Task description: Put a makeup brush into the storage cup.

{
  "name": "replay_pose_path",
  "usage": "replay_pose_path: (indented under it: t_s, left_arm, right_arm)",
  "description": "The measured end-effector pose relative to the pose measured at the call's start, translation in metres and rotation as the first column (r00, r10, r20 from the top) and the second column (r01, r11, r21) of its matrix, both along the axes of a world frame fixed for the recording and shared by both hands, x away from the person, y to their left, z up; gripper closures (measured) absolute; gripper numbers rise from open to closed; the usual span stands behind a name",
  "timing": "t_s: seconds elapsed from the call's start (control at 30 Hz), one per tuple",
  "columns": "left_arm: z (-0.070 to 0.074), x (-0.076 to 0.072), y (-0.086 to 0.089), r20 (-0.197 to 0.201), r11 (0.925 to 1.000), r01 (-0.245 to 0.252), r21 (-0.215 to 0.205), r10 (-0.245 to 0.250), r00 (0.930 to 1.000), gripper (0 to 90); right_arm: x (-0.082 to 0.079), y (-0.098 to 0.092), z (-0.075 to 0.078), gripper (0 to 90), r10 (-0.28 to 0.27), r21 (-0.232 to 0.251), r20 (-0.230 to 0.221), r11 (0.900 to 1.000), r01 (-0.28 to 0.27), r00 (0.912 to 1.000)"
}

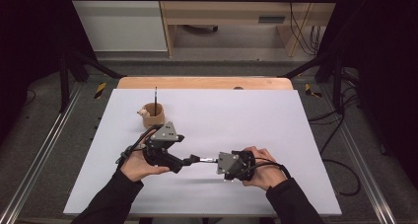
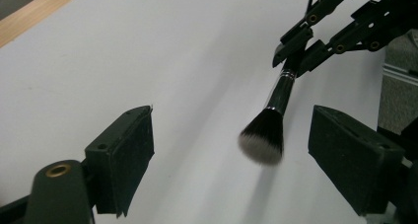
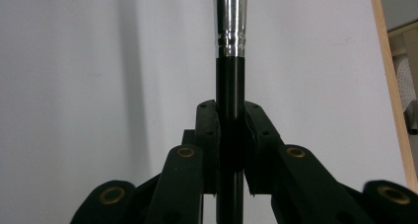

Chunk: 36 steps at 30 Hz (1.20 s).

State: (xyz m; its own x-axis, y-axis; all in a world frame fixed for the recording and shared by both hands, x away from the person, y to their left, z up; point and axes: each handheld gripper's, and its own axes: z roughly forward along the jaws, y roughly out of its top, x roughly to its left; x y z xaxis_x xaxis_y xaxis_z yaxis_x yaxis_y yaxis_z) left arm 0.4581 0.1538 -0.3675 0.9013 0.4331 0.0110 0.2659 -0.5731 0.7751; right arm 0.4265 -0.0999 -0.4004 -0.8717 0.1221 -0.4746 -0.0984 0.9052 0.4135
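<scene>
A makeup brush (image 1: 202, 160) with a black handle (image 3: 230, 81), silver ferrule and dark, white-tipped bristles (image 2: 262, 140) hangs level just above the white table top (image 1: 246, 115). My right gripper (image 3: 230, 125) is shut on the handle and comes in from the right in the high view (image 1: 215, 160). My left gripper (image 1: 190, 161) faces it from the left. In the left gripper view its jaws (image 2: 231, 132) stand wide open. The bristle head sits between the pads (image 2: 133, 135) without touching them, nearer the right one.
A brown cup (image 1: 154, 116) stands at the back left of the table with a thin dark stick (image 1: 156, 98) upright in it and a small pale figure (image 1: 143, 112) at its left side. A wooden edge (image 1: 204, 82) borders the far side.
</scene>
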Motion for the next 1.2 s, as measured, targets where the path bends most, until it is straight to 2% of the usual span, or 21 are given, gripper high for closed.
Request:
replay_pose_path:
  t_s: [0.27,0.33,0.5,0.67,0.8,0.83,0.87,0.9,0.93,0.97,1.03,1.2]
  left_arm:
    - [-0.012,-0.005,0.018,-0.001,0.9967,-0.058,-0.057,0.058,0.9983,13.7]
    - [-0.014,-0.007,0.022,-0.001,0.9946,-0.071,-0.075,0.071,0.9974,12.3]
    - [-0.018,-0.011,0.029,0.005,0.9887,-0.093,-0.118,0.094,0.9956,10.4]
    - [-0.027,-0.015,0.033,-0.001,0.9834,-0.115,-0.141,0.116,0.9933,9.0]
    - [-0.034,-0.018,0.034,-0.004,0.9777,-0.130,-0.164,0.131,0.9913,9.0]
    - [-0.036,-0.019,0.035,-0.007,0.9771,-0.132,-0.167,0.133,0.9911,9.0]
    - [-0.038,-0.019,0.034,-0.006,0.9749,-0.138,-0.175,0.139,0.9903,9.0]
    - [-0.039,-0.020,0.035,-0.010,0.9734,-0.143,-0.180,0.143,0.9896,9.0]
    - [-0.041,-0.020,0.034,-0.009,0.9709,-0.149,-0.187,0.150,0.9887,9.1]
    - [-0.042,-0.020,0.034,-0.009,0.9704,-0.151,-0.188,0.152,0.9883,9.1]
    - [-0.043,-0.021,0.035,-0.008,0.9666,-0.162,-0.198,0.164,0.9864,9.1]
    - [-0.047,-0.024,0.035,-0.011,0.9566,-0.186,-0.224,0.188,0.9821,9.2]
  right_arm:
    - [-0.001,-0.011,-0.002,79.5,-0.050,0.052,-0.007,0.997,0.050,0.9987]
    - [0.000,-0.015,-0.003,79.5,-0.047,0.054,-0.011,0.997,0.048,0.9988]
    - [0.000,-0.023,-0.007,79.5,-0.083,0.099,-0.031,0.991,0.086,0.9961]
    - [0.000,-0.029,-0.010,79.5,-0.108,0.137,-0.044,0.984,0.114,0.9931]
    - [-0.001,-0.034,-0.014,79.4,-0.131,0.183,-0.059,0.973,0.140,0.9896]
    - [-0.002,-0.034,-0.015,79.4,-0.151,0.202,-0.064,0.966,0.161,0.9865]
    - [-0.002,-0.036,-0.016,79.4,-0.145,0.206,-0.069,0.966,0.156,0.9870]
    - [-0.003,-0.036,-0.017,79.4,-0.156,0.232,-0.079,0.958,0.170,0.9846]
    - [-0.002,-0.037,-0.018,79.4,-0.151,0.235,-0.082,0.958,0.166,0.9852]
    - [-0.003,-0.038,-0.019,79.4,-0.167,0.260,-0.090,0.948,0.185,0.9819]
    - [-0.004,-0.038,-0.022,79.4,-0.180,0.284,-0.100,0.937,0.202,0.9786]
    - [-0.005,-0.040,-0.028,79.4,-0.198,0.327,-0.121,0.917,0.227,0.9727]
